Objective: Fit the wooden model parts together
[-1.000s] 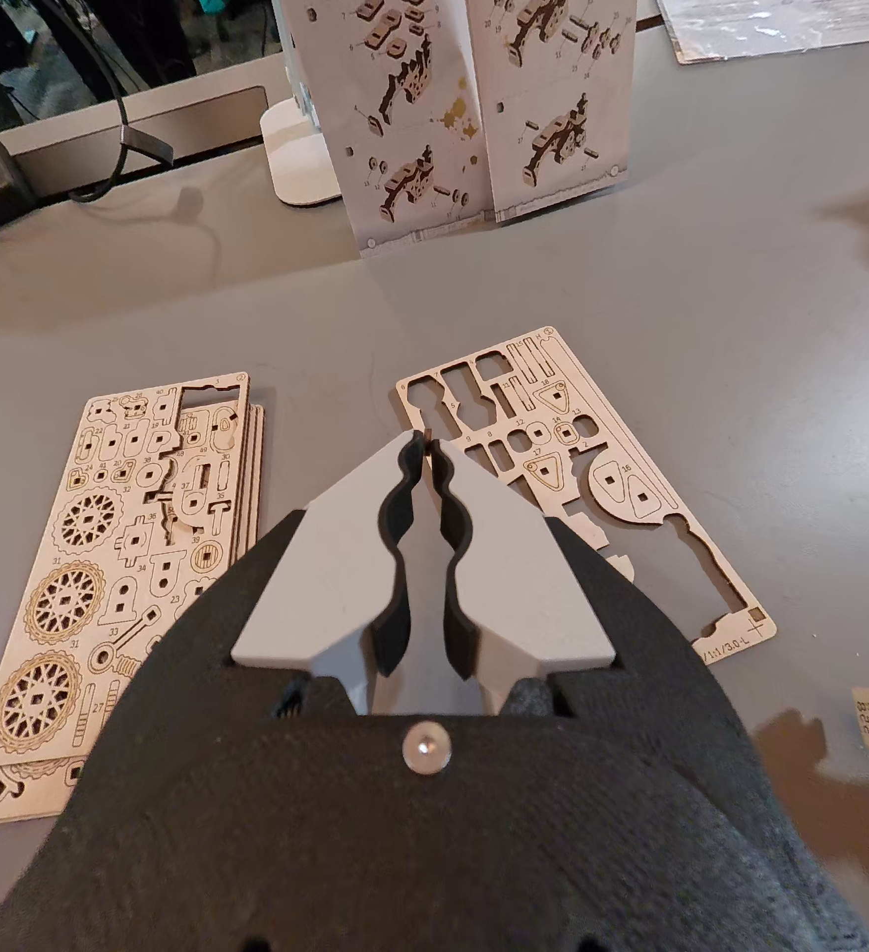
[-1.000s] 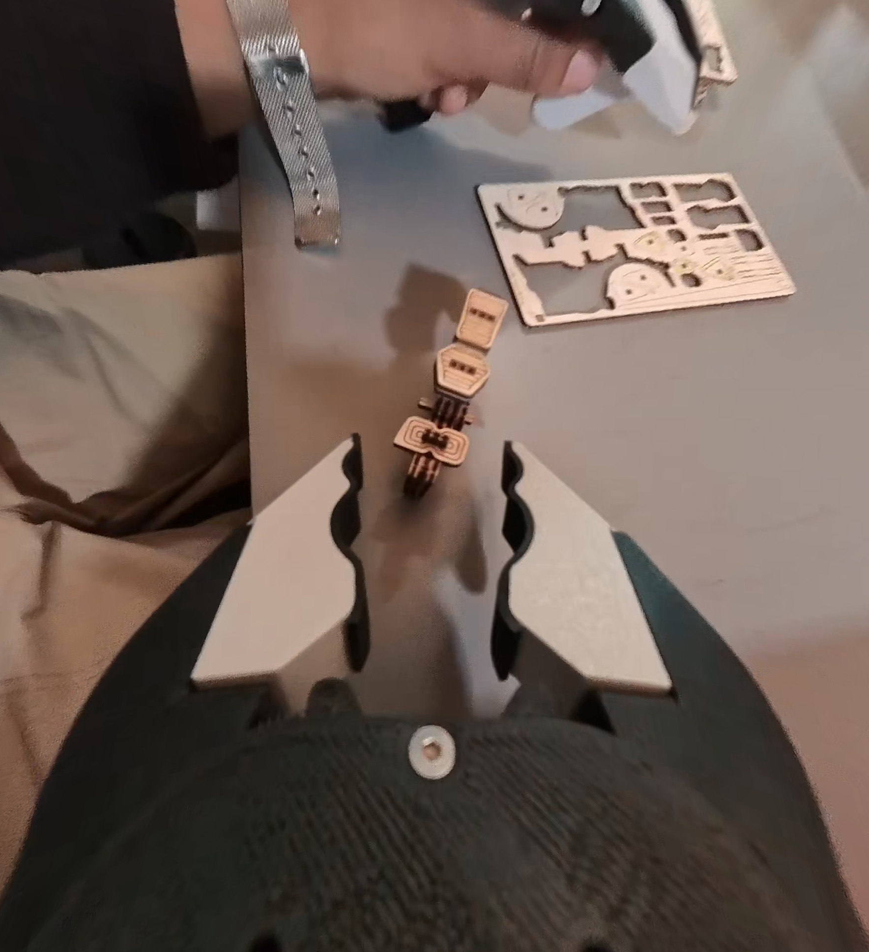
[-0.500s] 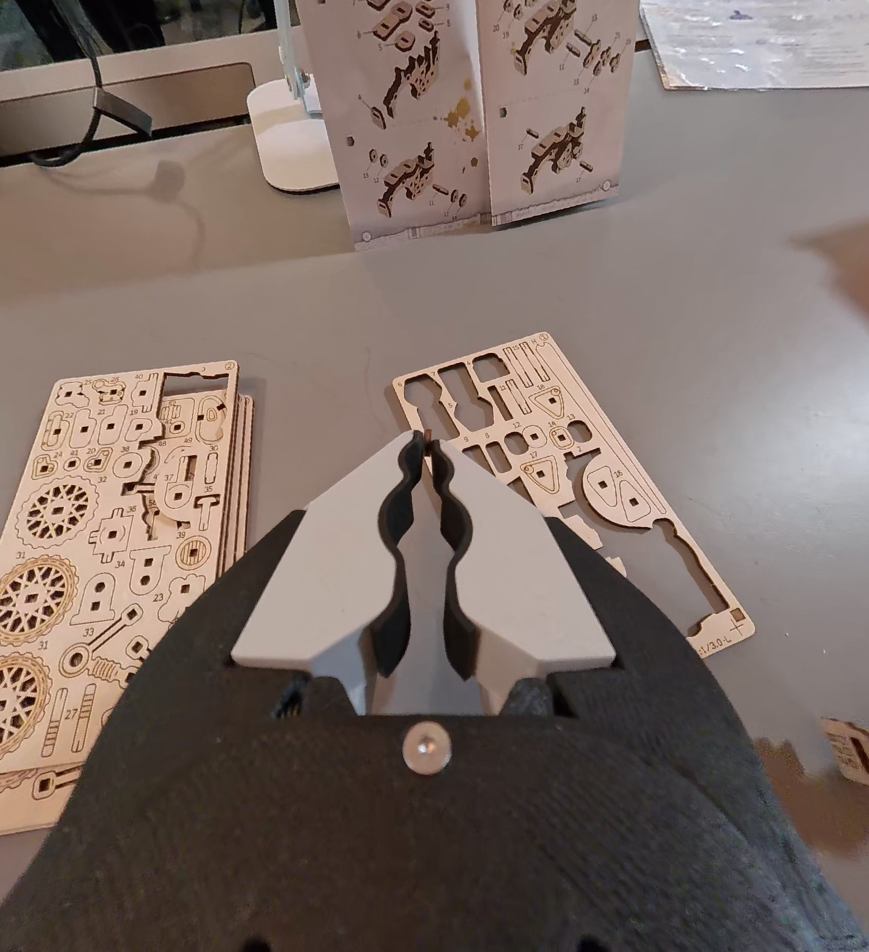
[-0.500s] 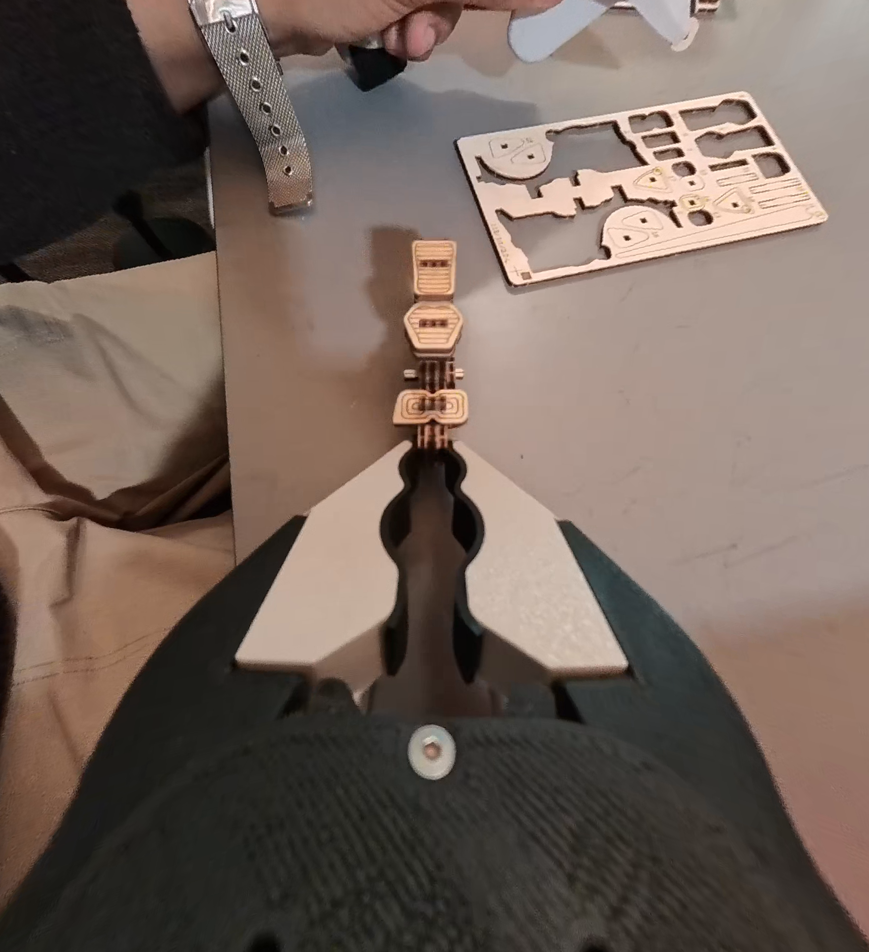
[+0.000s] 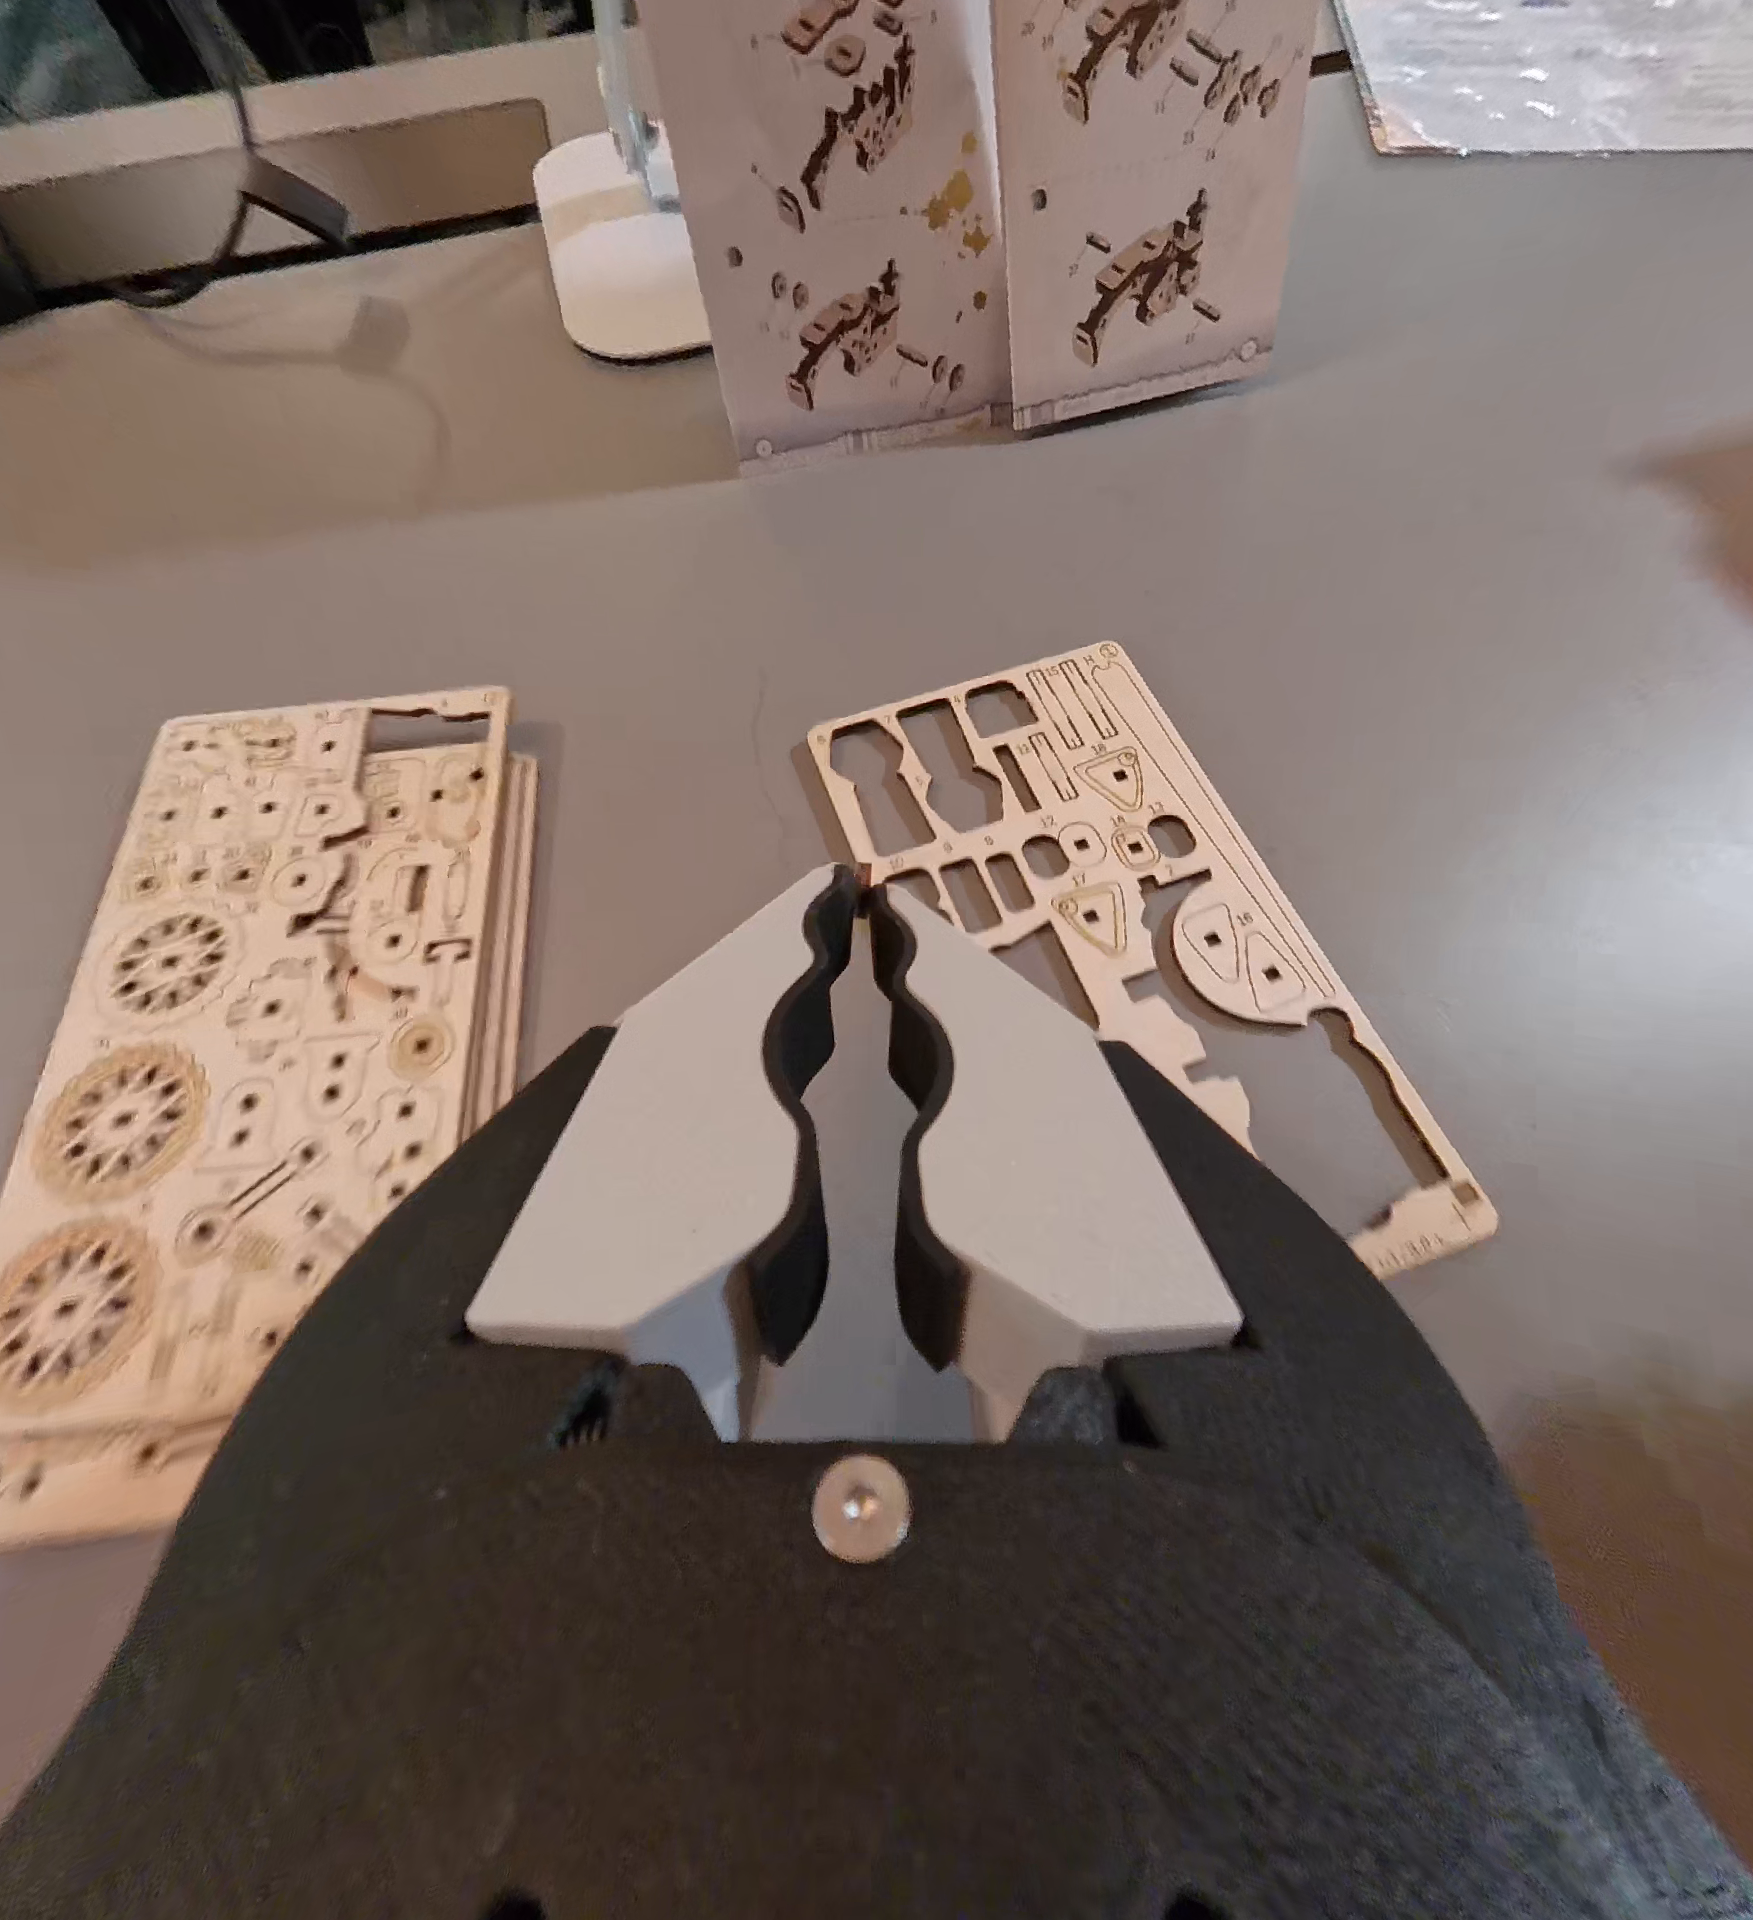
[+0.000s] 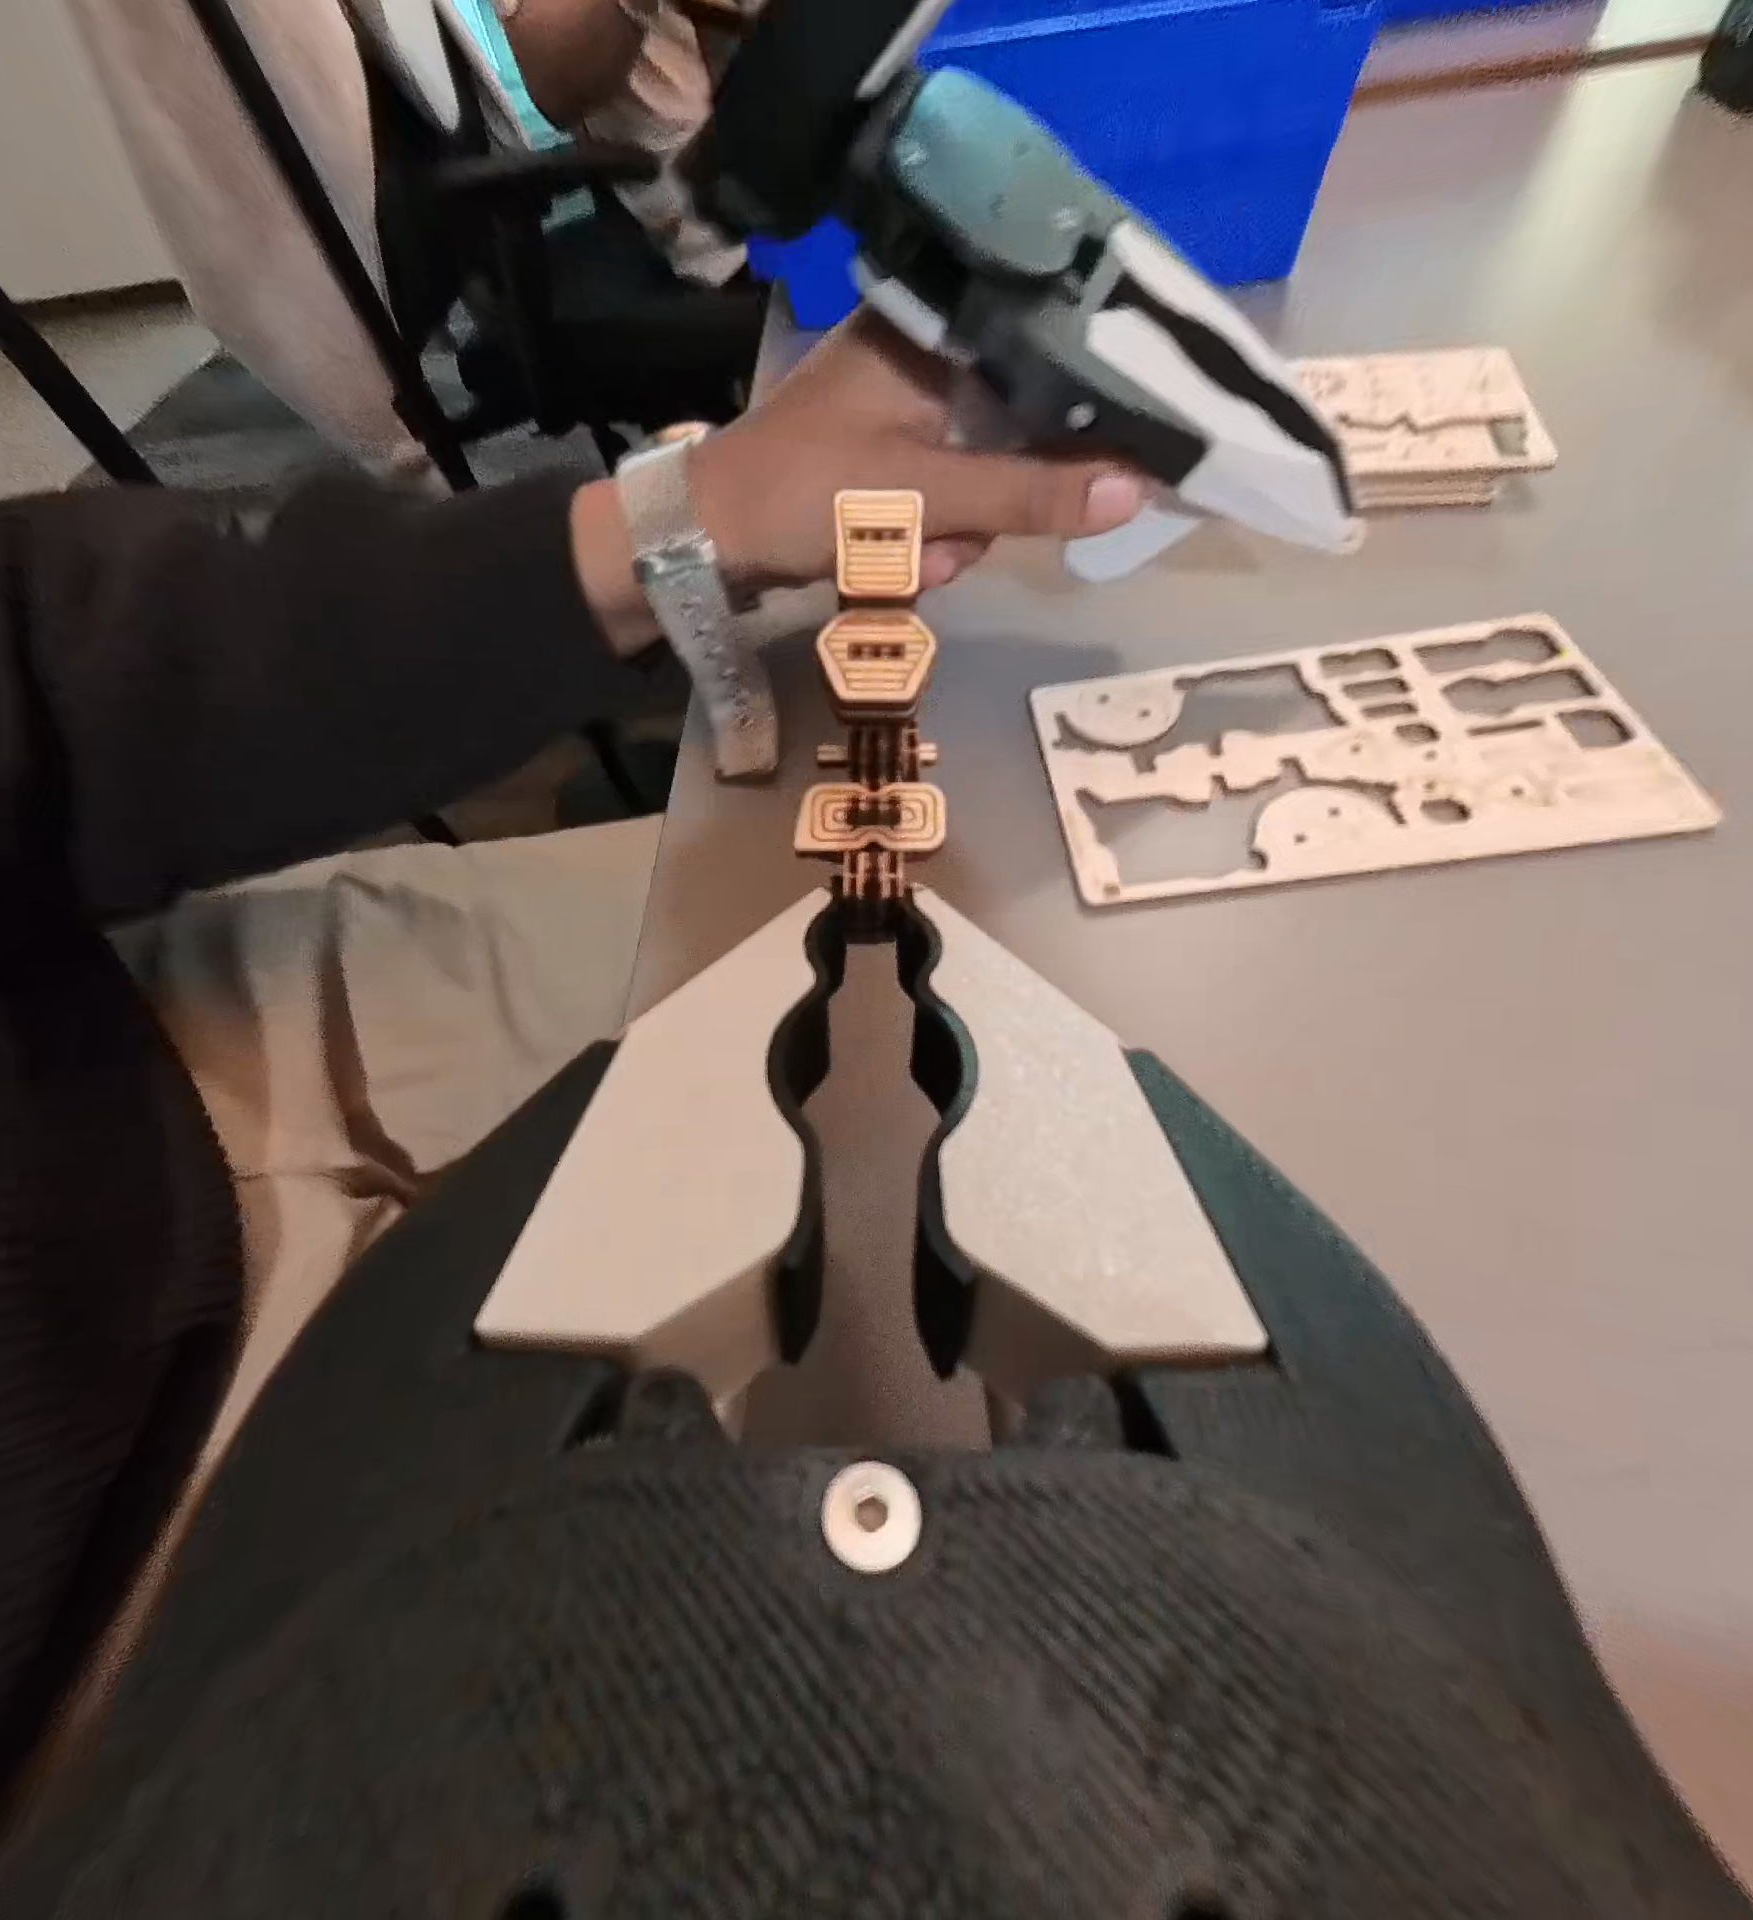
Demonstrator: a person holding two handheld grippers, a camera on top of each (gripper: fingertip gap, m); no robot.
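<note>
My right gripper (image 6: 867, 902) is shut on the near end of a small wooden assembly (image 6: 877, 675) of stacked slotted plates. It holds the assembly off the grey table, pointing away from me. My left gripper (image 5: 856, 883) is shut, with a thin wooden piece (image 5: 864, 876) just showing edge-on at its tips. It hovers over a partly punched-out wooden sheet (image 5: 1111, 935). In the right wrist view the left gripper (image 6: 1339, 488) is held by a hand (image 6: 851, 468) beyond the assembly. The punched sheet (image 6: 1371, 769) lies to the right.
A stack of wooden part sheets (image 5: 259, 1039) lies left of the punched sheet, also in the right wrist view (image 6: 1412, 426). A standing instruction leaflet (image 5: 955, 208) and a white base (image 5: 623, 281) are at the back. A blue bin (image 6: 1163, 125) stands beyond. The table edge (image 6: 664, 883) is near.
My right gripper closed on the wooden assembly and lifted it off the table, tilting up. My left gripper stayed shut and drifted only slightly over the sheets.
</note>
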